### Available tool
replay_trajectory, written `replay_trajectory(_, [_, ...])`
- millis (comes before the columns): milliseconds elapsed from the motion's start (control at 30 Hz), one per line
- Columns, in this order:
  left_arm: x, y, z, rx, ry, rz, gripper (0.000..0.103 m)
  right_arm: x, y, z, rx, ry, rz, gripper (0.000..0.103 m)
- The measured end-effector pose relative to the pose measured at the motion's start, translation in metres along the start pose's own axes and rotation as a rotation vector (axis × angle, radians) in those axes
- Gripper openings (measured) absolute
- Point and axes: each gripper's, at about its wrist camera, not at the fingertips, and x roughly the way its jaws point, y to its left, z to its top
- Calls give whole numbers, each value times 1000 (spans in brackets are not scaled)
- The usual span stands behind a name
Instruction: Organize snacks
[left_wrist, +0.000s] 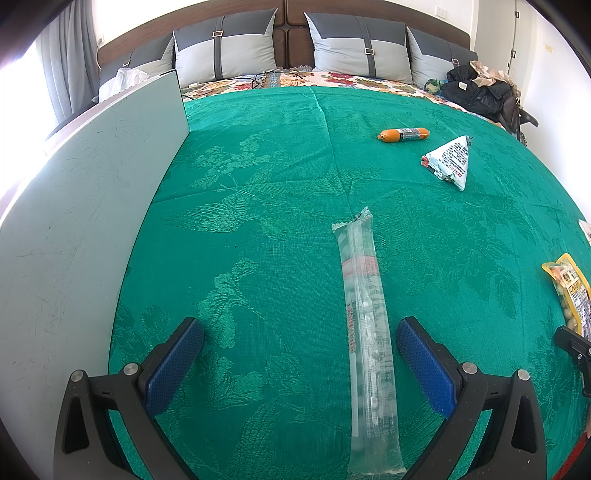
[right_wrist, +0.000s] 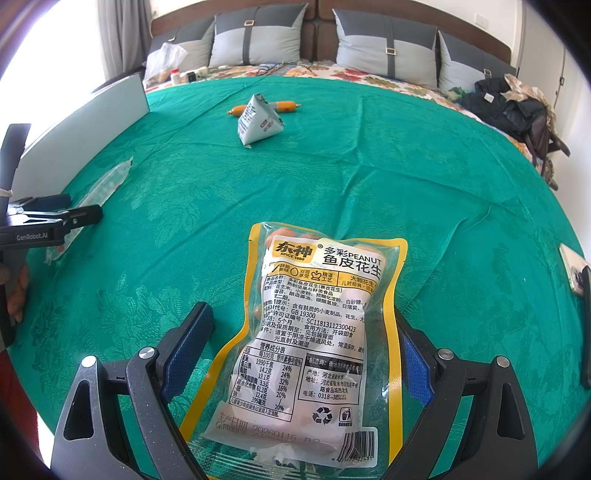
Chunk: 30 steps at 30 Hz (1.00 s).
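The left gripper (left_wrist: 299, 332) is hanging wide open over a long clear tube pack (left_wrist: 367, 332) lying mid-bedspread (left_wrist: 258, 166), gripping nothing. The right gripper (right_wrist: 304, 332) is straddling, jaws spread, a yellow-bordered bag (right_wrist: 317, 332) reading "PEANUT" and "SINCE 1990" near the front edge; whether the pads are touching it cannot be told. A triangular packet (right_wrist: 258, 123) and orange sausage (left_wrist: 403, 134) are lying toward the far edge.

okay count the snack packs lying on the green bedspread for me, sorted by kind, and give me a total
Long clear tube pack: 1
Orange sausage stick: 1
Pyramid-shaped white pack: 1
Yellow-edged peanut bag: 1
Total: 4
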Motion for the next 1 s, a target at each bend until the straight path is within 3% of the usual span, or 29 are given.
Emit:
replay_trajectory(133, [1,0,3,-1,42,0,103,2,0,5,3,42,1,93])
replay_trajectory(300, [1,-10,11,23,211,-23,102,14,-3,31,1,305,10,91])
replay_trajectory(333, [-1,-14,10,43,213,-28,95,13,-5,34,4,318,27,88])
replay_trajectory(400, [-14,-19,8,80,172,-52,49,8,-6,38,0,316,22,71])
replay_trajectory(433, [-18,-20,7,80,183,-75,16,3,-8,39,5,307,26,60])
replay_trajectory(567, [-39,-9,-3,1,151,-122,18,-28,-17,36,103,248,93,57])
replay_trajectory(767, [-87,2,-22,-154,88,-294,18,-64,-25,15,237,159,175,57])
replay_trajectory(900, [-128,12,-26,-208,30,-369,18,-69,-10,19,214,157,169,57])
replay_trajectory(1000, [-168,32,-18,-246,-54,-401,18,-79,11,42,166,120,201,57])
